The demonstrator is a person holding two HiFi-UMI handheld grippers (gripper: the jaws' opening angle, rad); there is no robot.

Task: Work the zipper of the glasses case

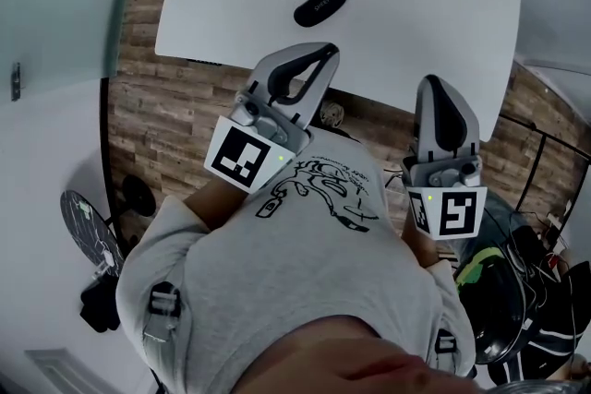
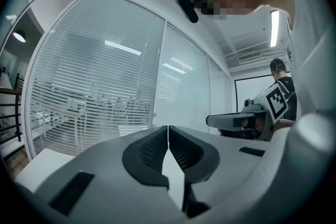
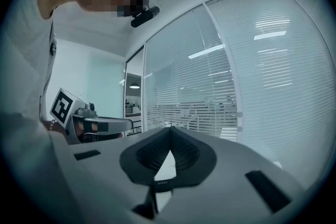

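Count: one glasses case [image 1: 320,5], two claws, one white bench [image 1: 222,9].

The case is black and oblong. It lies flat and slanted near the middle of the bench, with nothing touching it. Its zipper is too small to make out.

The left claw [image 1: 327,52] is raised off the bench in front of the person's grey shirt [image 1: 305,263]. It is clenched on nothing, and the ribbed pads [image 2: 149,150] meet at the tips. The case lies beyond its tip, well apart.

The right claw [image 1: 434,82] is held up beside it, also clenched and empty. The case lies farther from this claw, off to its left.
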